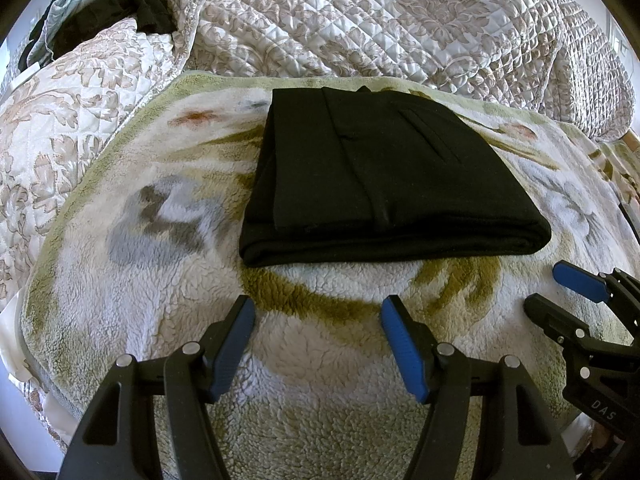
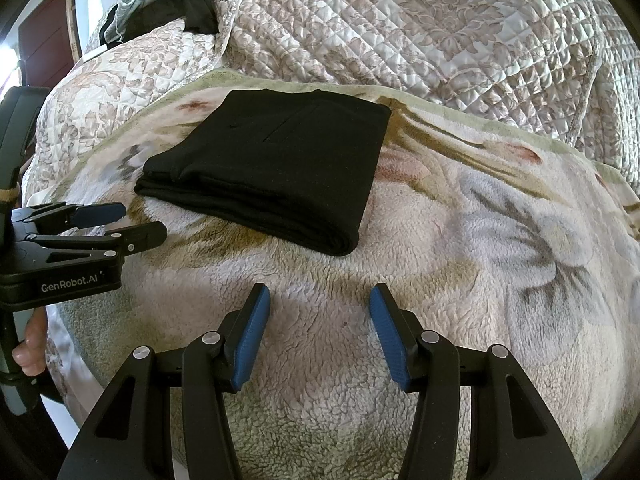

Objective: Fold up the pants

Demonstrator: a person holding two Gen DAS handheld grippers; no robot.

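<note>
Black pants [image 1: 384, 176] lie folded into a compact rectangle on a fleecy floral blanket [image 1: 160, 280], a welt pocket facing up. In the right wrist view the same pants [image 2: 276, 168] lie ahead and to the left. My left gripper [image 1: 318, 312] hovers just short of the pants' near folded edge, open, with only blanket between its blue pads. My right gripper [image 2: 318, 300] is open too, over bare blanket, nearer than the pants and to their right. Each gripper shows in the other's view: the right gripper [image 1: 560, 292] at the right edge, the left gripper [image 2: 140, 220] at the left edge.
A quilted floral bedspread [image 1: 360, 20] covers the bed behind the blanket. Dark and pale clothes [image 1: 120, 4] are heaped at the far left corner. A hand [image 2: 32, 344] grips the left gripper's handle. The blanket's edge drops off at the lower left.
</note>
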